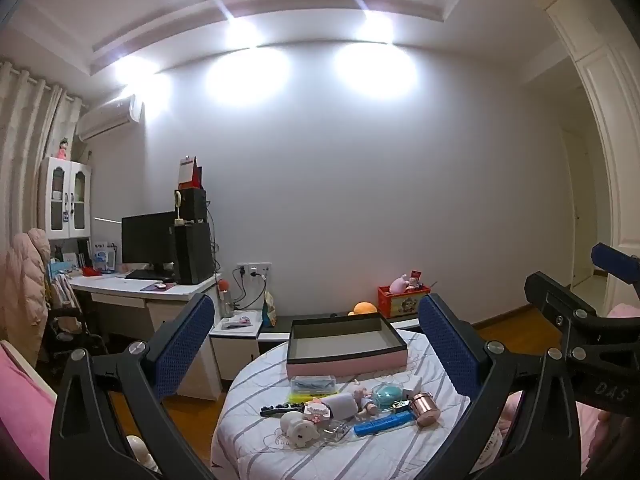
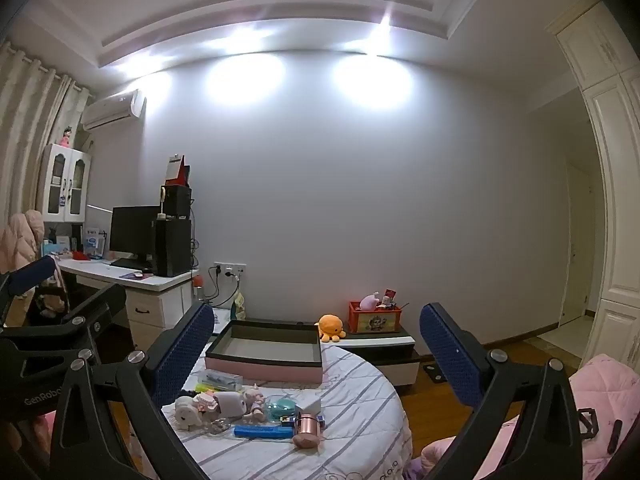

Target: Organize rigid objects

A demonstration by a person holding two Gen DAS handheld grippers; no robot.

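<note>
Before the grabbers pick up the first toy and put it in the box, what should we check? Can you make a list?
1. Left gripper open and holding nothing: ok.
2. Right gripper open and holding nothing: ok.
3. Pink box open on top, with room inside: ok, it looks bare inside.
4. Toys within sight on the striped cover: ok; the white figure, blue bar and copper cylinder lie in front of the box.
5. Toys apart enough to grab one alone: not ok, several in the middle touch or overlap.
6. Grippers close enough to reach: cannot tell, both hang level, back from the pile.
</note>
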